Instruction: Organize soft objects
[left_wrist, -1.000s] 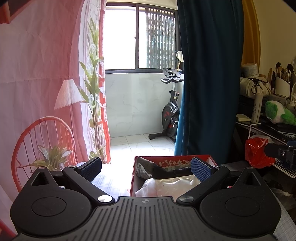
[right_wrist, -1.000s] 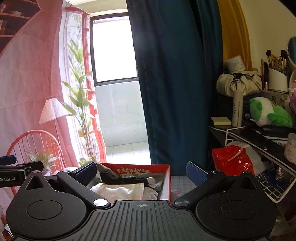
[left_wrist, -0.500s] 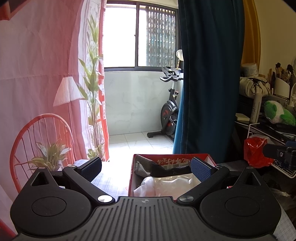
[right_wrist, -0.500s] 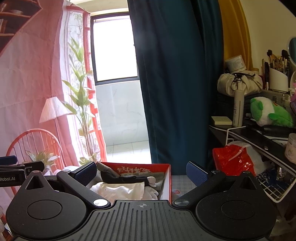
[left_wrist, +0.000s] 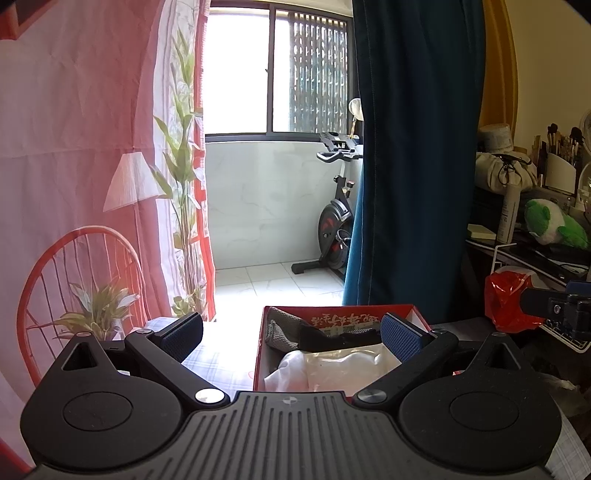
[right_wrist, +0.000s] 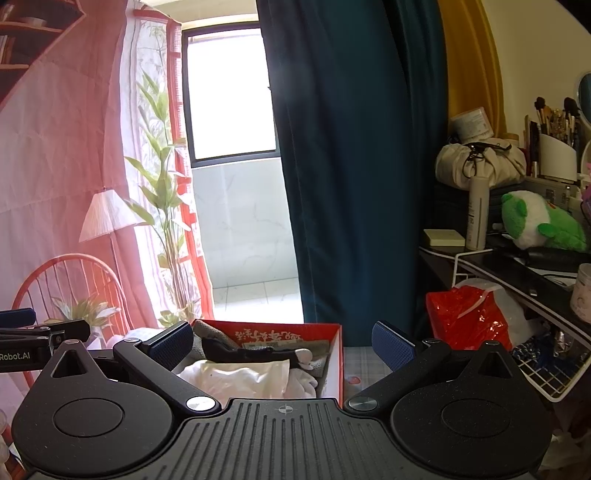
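- the left tongs (left_wrist: 291, 328) stand wide apart with nothing between the blue pads (left_wrist: 400, 336).
- the right tongs (right_wrist: 282, 341) are spread wide too, holding nothing.
- a red box (left_wrist: 413, 310) sits on the checked table (left_wrist: 218, 363), just ahead of both tongs; in the left view it lies toward the right pad, in the right view toward the left pad.
- inside the box lie a white cloth (right_wrist: 236, 378), a black sock (right_wrist: 247, 354) and a grey knitted piece (left_wrist: 279, 328), possibly a glove.
- a green plush toy (right_wrist: 539, 221) rests on the shelf at the right, well apart from the tongs.
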